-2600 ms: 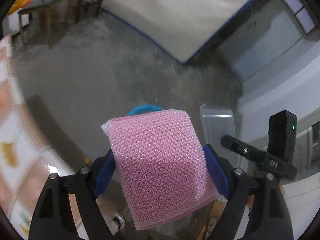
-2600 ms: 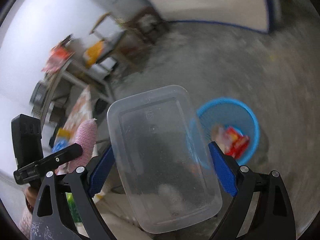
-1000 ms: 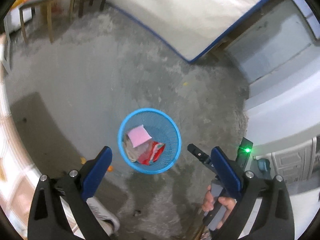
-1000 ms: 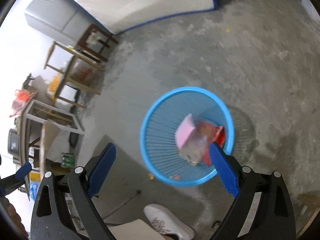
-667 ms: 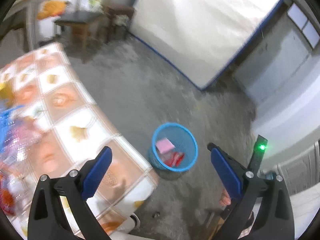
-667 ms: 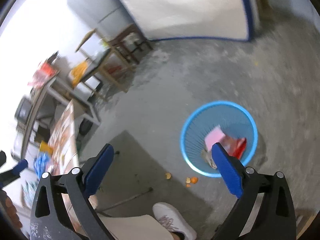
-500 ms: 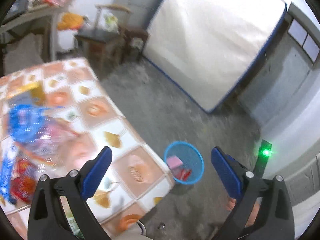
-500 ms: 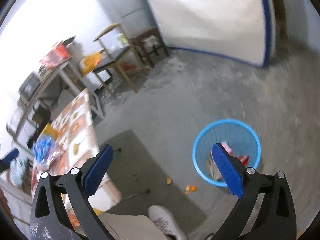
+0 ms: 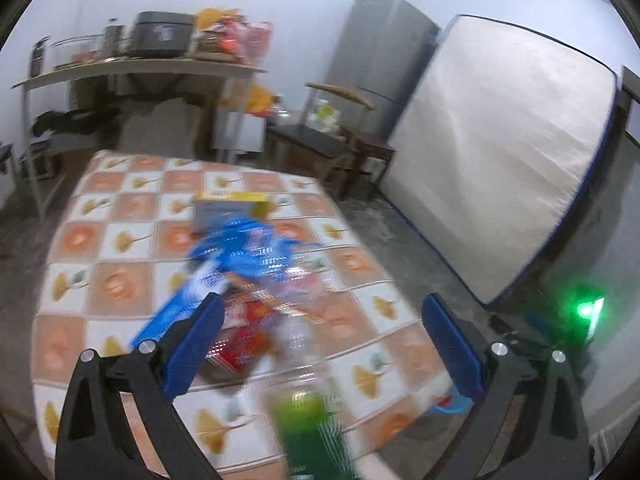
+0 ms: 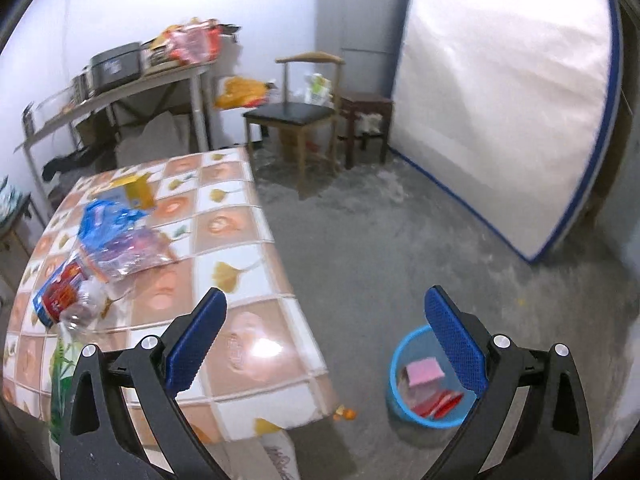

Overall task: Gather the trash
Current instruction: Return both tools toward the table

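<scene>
Trash lies heaped on the tiled table (image 9: 120, 248): a blue plastic bag (image 9: 244, 252), a red packet (image 9: 240, 340), a clear bottle (image 9: 300, 344) and a green-labelled bottle (image 9: 308, 420). My left gripper (image 9: 320, 332) hangs open and empty above this blurred heap. My right gripper (image 10: 326, 332) is open and empty too, over the table's corner (image 10: 256, 344) and the floor. The blue bin (image 10: 428, 380) stands on the floor at lower right, holding a pink sponge (image 10: 424, 372) and red wrappers. In the right wrist view the blue bag (image 10: 108, 216) and a red packet (image 10: 64, 288) sit at the left.
A yellow and blue box (image 10: 132, 192) lies at the table's far end. A chair (image 10: 300, 116), a stool (image 10: 366, 120), a fridge (image 10: 360, 20) and a leaning mattress (image 10: 500, 92) stand behind. A cluttered shelf (image 9: 132, 68) runs along the wall. Orange scraps (image 10: 346, 414) lie on the floor.
Both grippers let go of the pink sponge and the clear lid into the bin, then rose and swung away from it to face the table with the trash.
</scene>
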